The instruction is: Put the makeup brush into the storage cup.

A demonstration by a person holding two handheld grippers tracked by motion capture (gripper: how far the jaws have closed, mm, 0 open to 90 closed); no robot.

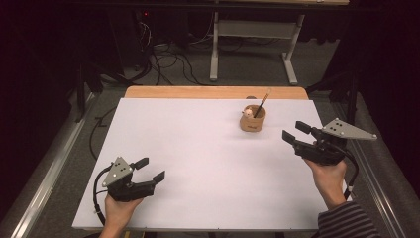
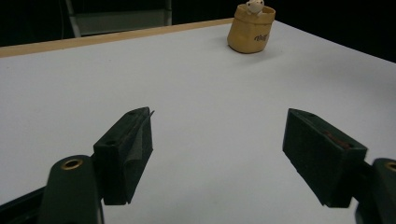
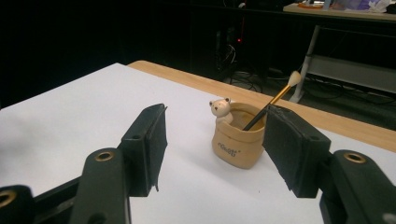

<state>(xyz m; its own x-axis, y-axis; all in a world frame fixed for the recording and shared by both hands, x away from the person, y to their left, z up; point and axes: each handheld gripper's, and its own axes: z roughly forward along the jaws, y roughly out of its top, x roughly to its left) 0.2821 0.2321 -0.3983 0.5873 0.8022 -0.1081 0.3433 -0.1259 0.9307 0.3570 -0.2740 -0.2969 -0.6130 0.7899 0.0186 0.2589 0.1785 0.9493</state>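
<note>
Black grippers (image 1: 148, 169), grey triangular plates (image 1: 348, 130) — striped sleeve (image 1: 346, 220).

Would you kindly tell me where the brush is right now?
The brush stands tilted in the tan bear pot, far right on the white table, just ahead of the right gripper.

High view overhead; both gripper views, low, share the pot (image 2: 251, 31).

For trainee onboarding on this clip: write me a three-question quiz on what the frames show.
1. True or false: the right gripper holds the brush.
2. What stands in the tan pot beside the brush? A) a small bear figure B) a spoon C) scissors
3. Which gripper is nearer the pot?

Key:
1. False; its jaws stand open, short of the pot.
2. A, the bear figure.
3. The right; the left gripper rests open near the table's front edge.
</note>
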